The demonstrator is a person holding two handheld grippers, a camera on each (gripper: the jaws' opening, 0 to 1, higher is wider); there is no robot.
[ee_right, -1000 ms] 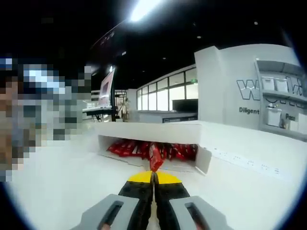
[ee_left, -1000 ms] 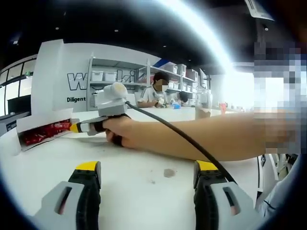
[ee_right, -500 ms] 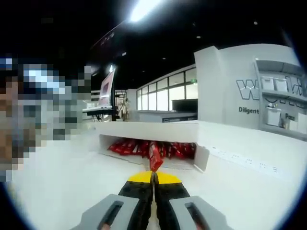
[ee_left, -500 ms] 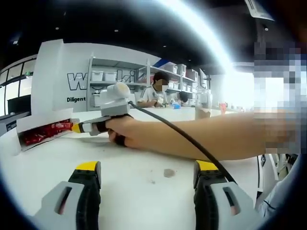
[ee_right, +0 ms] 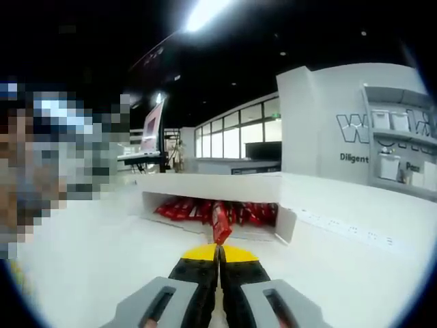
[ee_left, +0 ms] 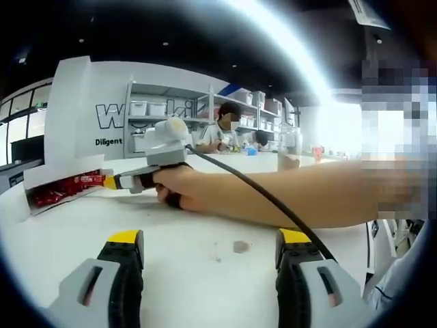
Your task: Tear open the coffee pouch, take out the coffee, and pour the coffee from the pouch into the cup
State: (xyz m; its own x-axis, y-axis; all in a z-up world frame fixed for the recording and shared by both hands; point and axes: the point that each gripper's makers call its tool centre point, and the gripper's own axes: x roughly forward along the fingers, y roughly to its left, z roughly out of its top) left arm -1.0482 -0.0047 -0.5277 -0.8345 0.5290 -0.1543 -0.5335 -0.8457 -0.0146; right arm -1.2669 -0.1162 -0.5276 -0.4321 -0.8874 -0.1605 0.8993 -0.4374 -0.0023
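In the right gripper view my right gripper [ee_right: 219, 250] is shut on a red coffee pouch [ee_right: 221, 223] that stands up from its yellow tips, in front of a white open box [ee_right: 287, 229] holding several more red pouches [ee_right: 184, 208]. In the left gripper view my left gripper [ee_left: 208, 242] is open over the bare white table [ee_left: 198, 263] with nothing between its jaws. The right gripper [ee_left: 109, 182] reaches in there, held by a hand, its tip with the coffee pouch [ee_left: 90, 179] near the box of pouches [ee_left: 58, 189] at far left.
A black cable [ee_left: 266, 198] runs from the right gripper along the person's forearm [ee_left: 307, 198]. A small dark stain [ee_left: 240, 247] marks the table. Shelves with white bins [ee_left: 153, 109] and seated people [ee_left: 222, 133] fill the background. A glass container [ee_left: 289, 154] stands far back.
In the left gripper view the right gripper and hand have drawn slightly right, away from the box. The right gripper view has barely shifted, with the pouch still gripped.
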